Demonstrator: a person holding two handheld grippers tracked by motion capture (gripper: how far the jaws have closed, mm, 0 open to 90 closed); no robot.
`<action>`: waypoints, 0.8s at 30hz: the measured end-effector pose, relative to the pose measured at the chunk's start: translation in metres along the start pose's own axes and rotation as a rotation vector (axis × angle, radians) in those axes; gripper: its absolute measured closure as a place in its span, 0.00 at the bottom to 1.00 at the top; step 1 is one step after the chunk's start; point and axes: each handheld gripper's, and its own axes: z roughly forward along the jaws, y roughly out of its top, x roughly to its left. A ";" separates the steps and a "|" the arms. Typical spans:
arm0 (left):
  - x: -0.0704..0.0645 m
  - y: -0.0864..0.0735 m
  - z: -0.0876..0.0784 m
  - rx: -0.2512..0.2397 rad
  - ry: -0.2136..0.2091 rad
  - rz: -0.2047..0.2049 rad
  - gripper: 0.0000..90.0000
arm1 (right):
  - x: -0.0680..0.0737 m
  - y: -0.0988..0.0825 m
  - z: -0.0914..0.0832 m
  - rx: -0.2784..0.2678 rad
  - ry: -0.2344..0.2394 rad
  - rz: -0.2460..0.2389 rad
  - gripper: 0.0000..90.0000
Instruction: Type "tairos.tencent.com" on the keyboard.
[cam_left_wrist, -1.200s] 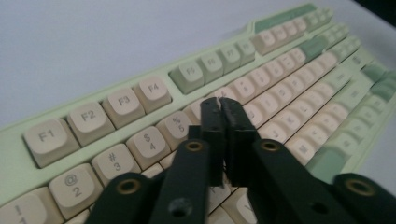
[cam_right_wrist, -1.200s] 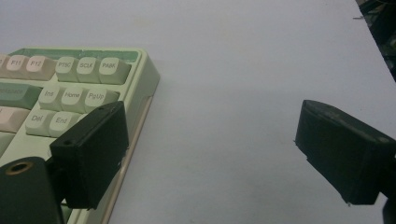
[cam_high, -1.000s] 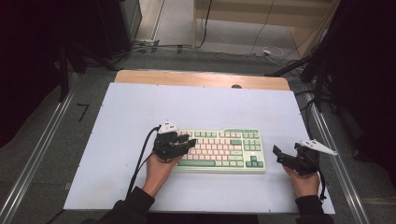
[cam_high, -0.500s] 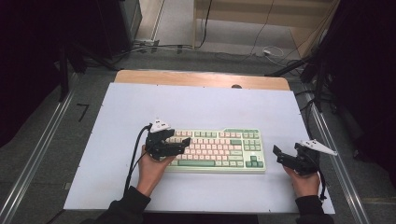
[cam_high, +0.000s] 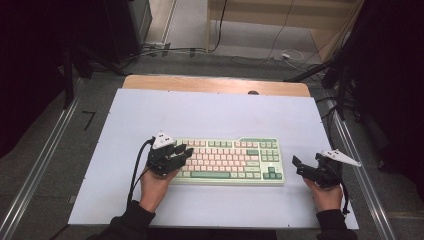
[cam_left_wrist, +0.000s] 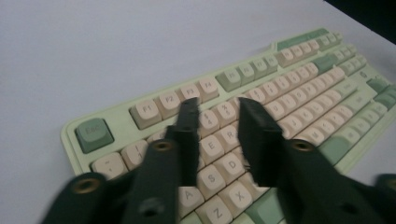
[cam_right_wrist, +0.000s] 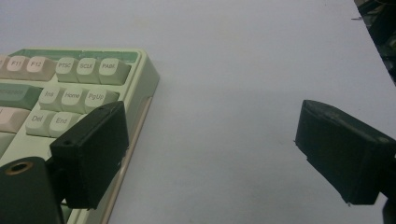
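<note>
Landmark: green and cream keyboard (cam_high: 230, 161), lying flat on the white table sheet (cam_high: 210, 115), near the sheet's front edge and a little right of its middle.

Nearest, at the front edge: two hands in dark sleeves. The left hand (cam_high: 156, 184) is at the keyboard's left front corner; the right hand (cam_high: 327, 195) is off its right end.

Left gripper (cam_high: 184, 151): over the keyboard's left end, grey three-cornered plate on top, cable trailing toward the person. In the left gripper view the jaws hang over the number and letter rows, the gripper (cam_left_wrist: 218, 106) narrowly parted with a key-wide gap; they have just been closing, and nothing is gripped between them. Whether the tips touch the keys cannot be told.

Right gripper (cam_high: 298, 165): just beside the keyboard's right end, apart from it. In the right gripper view (cam_right_wrist: 210, 123) the jaws stand wide, bare sheet between them.

Farther: wooden table edge (cam_high: 215, 84) beyond the keyboard, then floor with cables (cam_high: 270, 52).
</note>
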 end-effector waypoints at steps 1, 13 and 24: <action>0.002 -0.004 0.001 0.019 -0.013 -0.001 0.88 | 0.000 0.000 0.000 -0.001 0.001 0.001 0.09; 0.010 -0.017 0.001 0.103 0.015 0.009 1.00 | 0.000 0.000 0.000 0.001 0.000 0.001 0.09; 0.011 -0.021 0.008 0.147 0.037 0.008 1.00 | 0.000 0.000 0.000 0.002 0.002 0.000 0.09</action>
